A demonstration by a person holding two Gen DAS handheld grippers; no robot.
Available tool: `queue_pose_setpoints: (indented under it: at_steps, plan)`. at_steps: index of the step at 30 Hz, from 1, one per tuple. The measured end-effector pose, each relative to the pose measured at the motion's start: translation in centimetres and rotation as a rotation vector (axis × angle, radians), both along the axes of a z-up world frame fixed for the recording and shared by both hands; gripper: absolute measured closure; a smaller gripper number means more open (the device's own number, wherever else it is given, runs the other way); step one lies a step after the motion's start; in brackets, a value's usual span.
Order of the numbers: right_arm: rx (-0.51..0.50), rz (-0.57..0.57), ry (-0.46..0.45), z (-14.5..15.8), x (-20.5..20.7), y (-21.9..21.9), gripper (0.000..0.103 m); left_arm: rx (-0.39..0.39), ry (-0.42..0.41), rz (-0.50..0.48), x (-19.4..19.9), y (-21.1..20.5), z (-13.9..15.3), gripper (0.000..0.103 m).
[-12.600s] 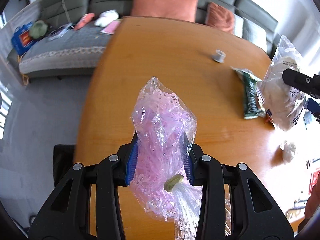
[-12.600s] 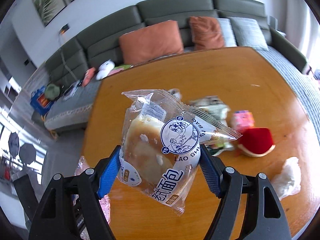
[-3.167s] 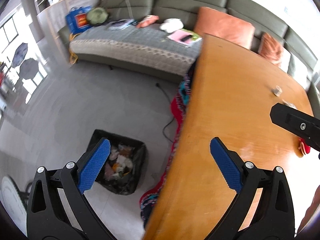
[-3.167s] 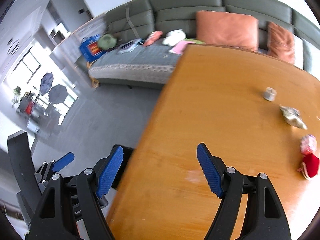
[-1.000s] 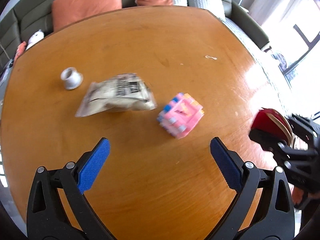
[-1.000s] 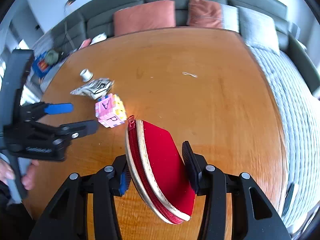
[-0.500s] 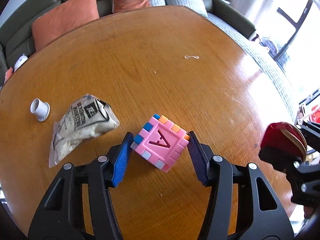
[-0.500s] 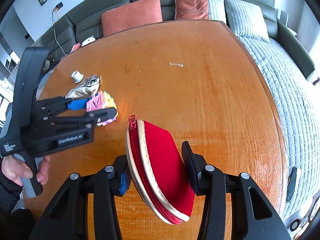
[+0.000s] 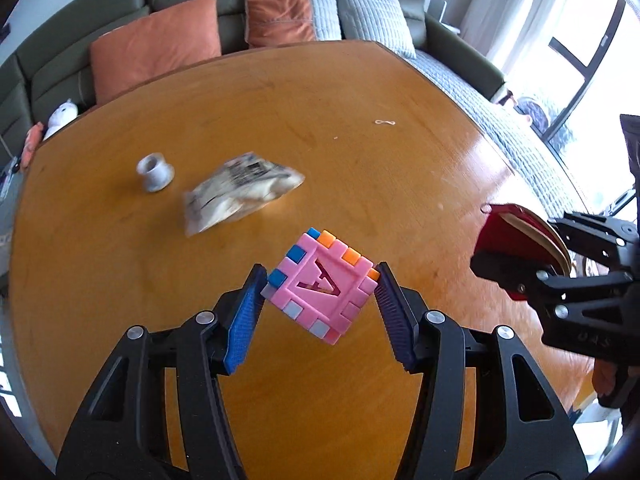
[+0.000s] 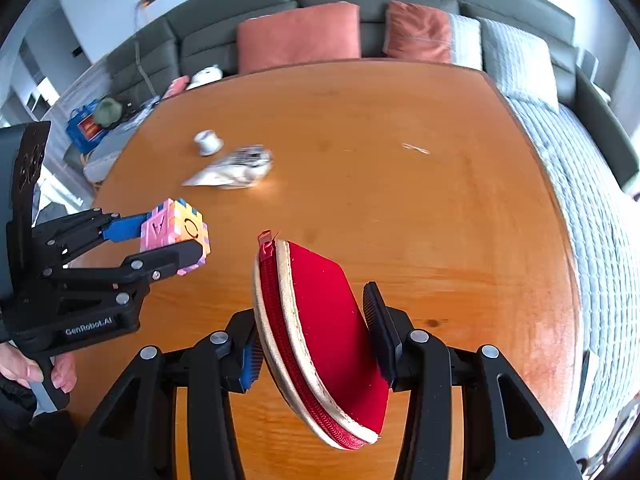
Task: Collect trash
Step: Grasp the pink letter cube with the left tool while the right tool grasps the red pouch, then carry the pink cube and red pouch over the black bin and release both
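Both tools are loaded and lifting off the bench (image 9: 280, 100): the left tool (image 9: 320, 294) clamps the pink cube (image 9: 320, 284), the right tool (image 10: 312, 332) the red pouch (image 10: 332, 320), so next comes the carry to a bin, probably off-frame, leaving the blurred wrapper (image 9: 240, 192) at eleven o'clock of the cube

"GenRobot.AI" on left claw (image 10: 172, 236) (white lettering)

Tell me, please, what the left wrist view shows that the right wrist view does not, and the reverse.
Only the left wrist view shows the tall window at the right and the cube's "A" face head-on. Only the right wrist view shows the blue bag on the sofa's far end and the hand on the left gripper's handle. Both show the left gripper clamped on the pink letter cube, the right gripper clamped on the red zip pouch, and the crumpled wrapper and small white spool on the wooden table.
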State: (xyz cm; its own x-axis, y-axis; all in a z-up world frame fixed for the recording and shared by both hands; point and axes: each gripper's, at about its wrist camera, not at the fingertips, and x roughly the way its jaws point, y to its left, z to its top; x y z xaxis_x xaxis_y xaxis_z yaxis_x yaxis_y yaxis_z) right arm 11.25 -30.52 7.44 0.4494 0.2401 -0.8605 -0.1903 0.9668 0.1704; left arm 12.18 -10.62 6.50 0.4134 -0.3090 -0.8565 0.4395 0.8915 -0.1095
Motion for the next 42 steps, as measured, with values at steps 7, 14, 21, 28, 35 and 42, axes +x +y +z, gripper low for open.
queue_pose_setpoints:
  at_steps: [7, 14, 21, 28, 35, 42]
  plan:
    - [0.011, 0.109, -0.020, 1.2, -1.5, 6.2, 0.056, -0.018, -0.017, 0.093, -3.3, 6.0, 0.9, 0.049]
    - [0.024, 0.231, -0.019, 1.8, -2.7, 14.2, 0.056, -0.027, -0.027, 0.211, -6.8, 13.7, 1.3, 0.049]
    - [0.025, 0.402, -0.003, 1.8, -4.1, 24.9, 0.056, -0.040, -0.020, 0.369, -10.1, 23.4, 1.0, 0.049]
    - [0.030, 0.567, 0.010, 1.7, -5.7, 35.7, 0.056, -0.043, -0.011, 0.556, -13.6, 33.3, 0.7, 0.049]
    - [0.043, 0.720, 0.028, 1.9, -8.1, 45.5, 0.056, -0.047, -0.005, 0.735, -17.6, 41.5, 0.3, 0.049]
    - [0.054, 0.835, 0.040, 2.4, -10.4, 53.6, 0.056, -0.037, 0.020, 0.919, -21.8, 49.0, -0.9, 0.048]
